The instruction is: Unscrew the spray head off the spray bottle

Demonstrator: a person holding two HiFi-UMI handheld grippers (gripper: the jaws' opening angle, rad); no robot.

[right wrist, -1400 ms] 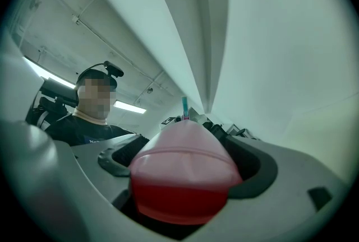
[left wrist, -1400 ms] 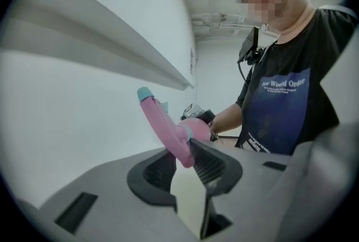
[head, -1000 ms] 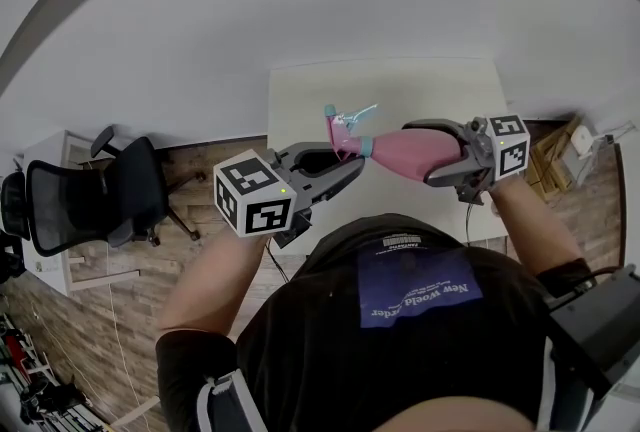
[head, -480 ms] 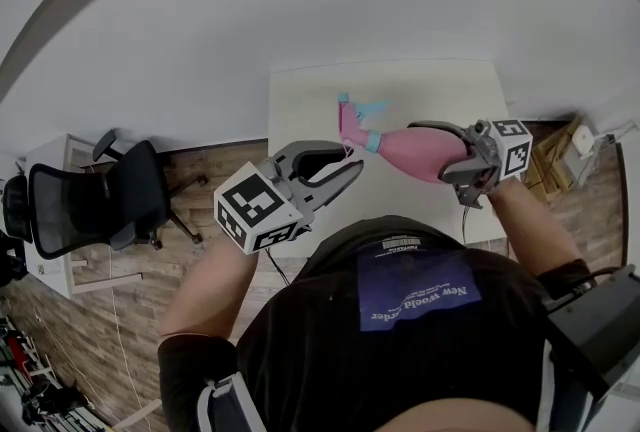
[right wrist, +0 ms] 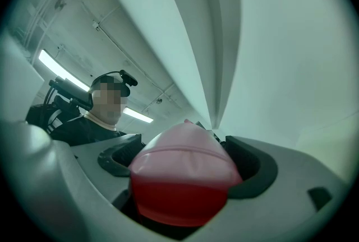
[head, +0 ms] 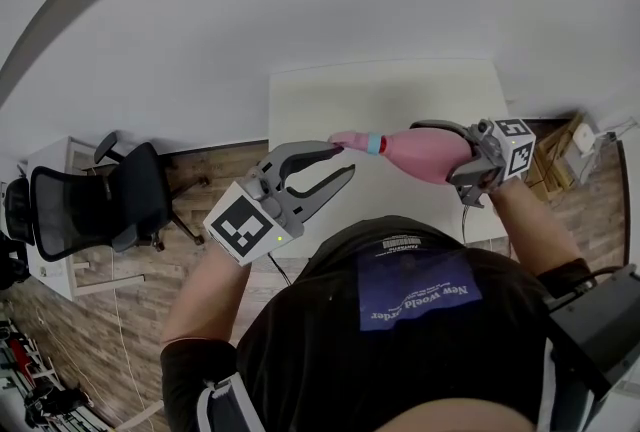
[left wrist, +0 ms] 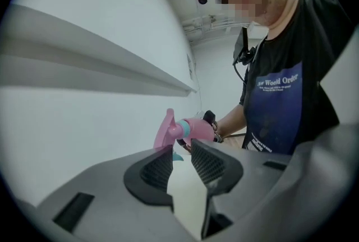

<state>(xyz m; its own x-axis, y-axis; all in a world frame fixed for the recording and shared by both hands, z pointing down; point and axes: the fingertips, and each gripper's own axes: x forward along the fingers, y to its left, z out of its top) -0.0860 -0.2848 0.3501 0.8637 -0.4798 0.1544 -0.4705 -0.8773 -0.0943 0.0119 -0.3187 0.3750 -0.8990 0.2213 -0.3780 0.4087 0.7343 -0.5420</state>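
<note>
The pink spray bottle [head: 408,148] is held up in the air above the white table [head: 420,85], lying about level. My right gripper [head: 428,156] is shut on its body, which fills the right gripper view as a pink bulge [right wrist: 182,171] between the pads. A blue collar [head: 374,143] joins the bottle to the pink spray head [head: 346,137], which points left. My left gripper [head: 345,160] is rolled onto its side. Its upper fingertip is close beside the spray head. In the left gripper view its jaws [left wrist: 179,148] stand a little apart with only table showing between them, and the spray head [left wrist: 166,130] is just beyond them.
A black office chair [head: 95,205] stands on the wood floor at the left, next to a white cabinet [head: 50,152]. A wooden crate [head: 555,155] sits on the floor to the right of the table. A white wall rises behind the table.
My left gripper has come off the spray head, drawn back toward me and rolled, its marker cube swinging down and left. The bottle has tipped so the spray head points left instead of up.
</note>
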